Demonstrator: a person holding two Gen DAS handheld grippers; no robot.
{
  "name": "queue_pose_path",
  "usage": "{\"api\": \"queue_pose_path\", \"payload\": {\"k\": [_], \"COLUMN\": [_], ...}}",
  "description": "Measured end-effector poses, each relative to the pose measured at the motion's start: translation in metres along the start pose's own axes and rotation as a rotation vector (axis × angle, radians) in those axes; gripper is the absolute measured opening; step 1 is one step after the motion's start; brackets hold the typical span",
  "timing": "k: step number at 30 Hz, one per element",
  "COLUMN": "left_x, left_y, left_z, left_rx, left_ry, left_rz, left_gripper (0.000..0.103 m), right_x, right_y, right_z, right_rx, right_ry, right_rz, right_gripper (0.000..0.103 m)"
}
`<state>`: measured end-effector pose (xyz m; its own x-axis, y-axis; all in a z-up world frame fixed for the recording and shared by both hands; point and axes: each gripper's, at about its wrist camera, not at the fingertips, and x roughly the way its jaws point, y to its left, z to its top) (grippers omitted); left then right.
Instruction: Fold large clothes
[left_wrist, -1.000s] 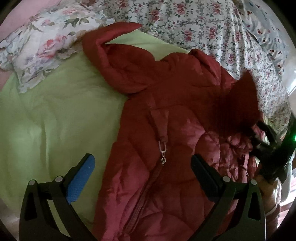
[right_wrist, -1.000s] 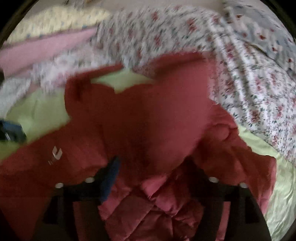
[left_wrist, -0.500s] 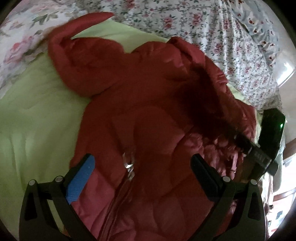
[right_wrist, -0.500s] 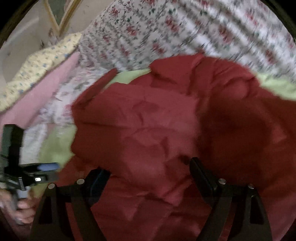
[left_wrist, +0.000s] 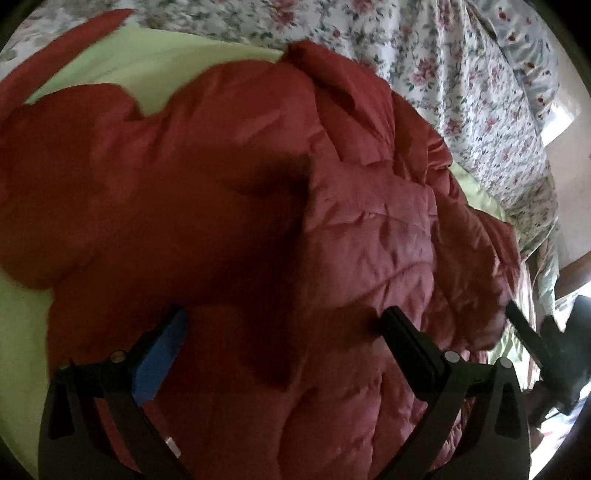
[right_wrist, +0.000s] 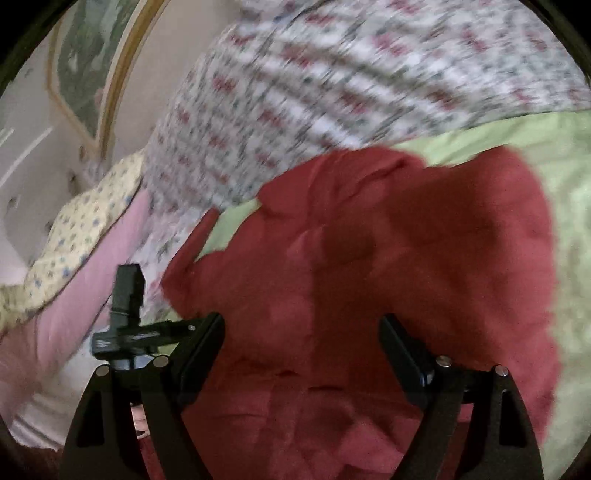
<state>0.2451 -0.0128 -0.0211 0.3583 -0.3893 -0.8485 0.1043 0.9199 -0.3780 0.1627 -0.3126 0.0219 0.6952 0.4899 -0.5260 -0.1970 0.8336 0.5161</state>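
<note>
A red quilted puffer jacket (left_wrist: 332, 221) lies spread on a light green blanket (left_wrist: 166, 66) on a bed. A sleeve lies folded across its front. My left gripper (left_wrist: 284, 317) hovers just over the jacket's middle, its jaws wide and closing, with puffy fabric bulging up between them but not pinched. My right gripper (right_wrist: 301, 321) stands open over the jacket (right_wrist: 406, 258), nothing pinched between its fingers. In the left wrist view its black frame (left_wrist: 554, 354) shows at the jacket's right edge. In the right wrist view the left gripper's body (right_wrist: 125, 314) sits at the left.
A floral sheet (left_wrist: 461, 74) covers the bed beyond the blanket. A pink pillow (right_wrist: 74, 306) and a yellow flowered one (right_wrist: 85, 221) lie at the left. A framed picture (right_wrist: 96, 62) hangs on the wall. The bed's edge drops off at the right (left_wrist: 546, 258).
The left view has slid right across the jacket; the zipper pull is out of sight. The sleeve that the right gripper held raised now lies on the jacket. The right view has rolled.
</note>
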Motion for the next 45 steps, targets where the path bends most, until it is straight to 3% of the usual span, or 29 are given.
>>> {"api": "queue_pose_path", "payload": {"k": [1,3,6,9,12,16,20,22,24,29,33,35,38,41,45], "left_x": [0.003,0.003,-0.010,-0.040,-0.056,-0.047,-0.039,-0.038,-0.040,-0.080,-0.098,-0.091,-0.060,-0.016,0.000], "left_y": [-0.006,-0.012,-0.019,-0.010,0.019,0.050,0.040,0.042,0.042,0.048,0.024,0.008,-0.013,-0.006,0.013], "left_z": [0.002,0.003,0.004,0.005,0.009,0.009,0.003,0.001,0.000,-0.015,-0.014,-0.011,-0.004,-0.003,-0.006], "left_rx": [0.024,0.056,0.100,0.133,0.093,0.035,0.087,0.087,0.080,0.062,0.105,0.153,0.216,0.202,0.172], "left_ry": [-0.007,-0.002,-0.043,-0.144,-0.185,-0.128,-0.137,-0.134,-0.135,-0.239,-0.302,-0.293,-0.242,-0.133,-0.110], "left_rz": [-0.010,-0.021,-0.031,0.048,0.126,0.090,0.147,0.154,0.168,0.204,0.120,0.091,0.124,0.209,0.187], "left_gripper": [0.087,0.038,0.016,0.014,0.014,0.014,0.017,0.020,0.031,0.033,0.033,0.033,0.033,0.033,0.033], "right_x": [-0.008,-0.019,-0.032,-0.039,-0.036,-0.017,0.017,0.032,0.056,0.093,0.101,0.101,0.099,0.098,0.077], "right_y": [-0.005,-0.013,-0.021,-0.025,-0.026,-0.019,-0.009,-0.011,-0.022,-0.039,-0.033,-0.034,-0.035,-0.033,-0.024], "right_z": [0.000,0.000,0.001,0.004,0.009,0.014,0.016,0.016,0.013,-0.006,-0.012,-0.013,-0.015,-0.014,-0.009], "right_rx": [0.008,0.024,0.028,0.006,-0.014,-0.058,-0.127,-0.143,-0.137,-0.171,-0.213,-0.214,-0.209,-0.206,-0.176], "right_ry": [-0.019,-0.043,-0.083,-0.101,-0.094,-0.059,0.004,0.029,0.091,0.204,0.214,0.212,0.208,0.201,0.138], "right_rz": [-0.024,-0.045,-0.097,-0.148,-0.175,-0.192,-0.218,-0.255,-0.318,-0.409,-0.459,-0.462,-0.456,-0.454,-0.422], "right_gripper": [0.087,0.087,0.087,0.087,0.087,0.087,0.085,0.085,0.085,0.087,0.088,0.088,0.088,0.088,0.084]}}
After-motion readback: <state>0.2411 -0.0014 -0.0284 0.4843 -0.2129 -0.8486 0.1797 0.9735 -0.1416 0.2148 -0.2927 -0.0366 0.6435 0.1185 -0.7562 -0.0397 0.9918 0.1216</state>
